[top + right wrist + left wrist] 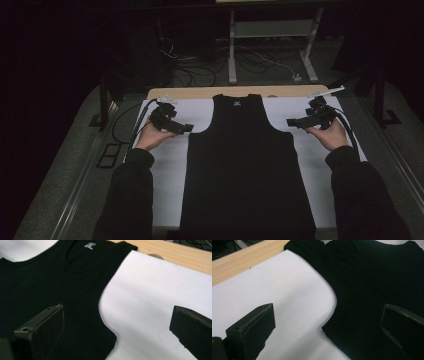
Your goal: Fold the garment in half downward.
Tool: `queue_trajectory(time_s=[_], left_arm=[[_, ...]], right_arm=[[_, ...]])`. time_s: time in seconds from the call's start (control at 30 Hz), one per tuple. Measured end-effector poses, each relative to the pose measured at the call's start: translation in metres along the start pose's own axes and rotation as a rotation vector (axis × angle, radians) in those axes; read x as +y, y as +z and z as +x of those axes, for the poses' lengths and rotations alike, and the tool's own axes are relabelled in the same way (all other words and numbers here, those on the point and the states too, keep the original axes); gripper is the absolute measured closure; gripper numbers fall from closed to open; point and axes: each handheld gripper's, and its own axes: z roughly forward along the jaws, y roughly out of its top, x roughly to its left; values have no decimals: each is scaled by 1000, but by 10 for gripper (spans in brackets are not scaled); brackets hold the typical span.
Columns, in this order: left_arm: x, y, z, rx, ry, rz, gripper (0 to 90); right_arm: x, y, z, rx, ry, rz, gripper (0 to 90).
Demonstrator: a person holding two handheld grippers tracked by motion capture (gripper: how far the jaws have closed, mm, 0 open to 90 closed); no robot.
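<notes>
Flat at frame centre on white-covered table (170, 165): black sleeveless cotton vest (245, 165); flanking its armholes (both wide open, empty), left gripper (186, 128), right gripper (292, 122).

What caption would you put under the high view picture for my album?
Two hands hold open tools, left tool and right tool, at the armholes of a black tank top lying flat on a white sheet.

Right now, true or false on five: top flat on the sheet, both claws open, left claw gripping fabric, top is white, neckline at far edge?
1. The black tank top lies flat on the white sheet. True.
2. Both claws are open. True: left claw, right claw.
3. The left claw grips fabric. False: its jaws stand apart with nothing between them.
4. The top is white. False: black.
5. The neckline points to the table's far wooden edge. True.
</notes>
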Motion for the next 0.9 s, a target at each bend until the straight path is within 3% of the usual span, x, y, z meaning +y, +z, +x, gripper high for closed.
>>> queue_trajectory(time_s=[0.07, 0.27, 0.47, 0.7, 0.8, 0.9], left_arm=[[-1, 3, 0, -1, 13, 21, 0], [-3, 11, 1, -9, 4, 25, 0], [-8, 26, 1, -24, 8, 72, 0], [-11, 32, 2, -36, -24, 96, 0], [-12, 33, 1, -29, -19, 116, 0], [-14, 33, 0, -26, 1, 136, 0]], right_arm=[[-2, 3, -2, -2, 9, 13, 0], [-3, 10, -3, -16, -4, 38, 0], [-6, 17, -7, -10, 2, 57, 0], [-10, 25, -8, 13, 9, 98, 0], [-11, 30, -8, 24, 8, 118, 0], [-14, 34, -8, 53, -5, 141, 67]])
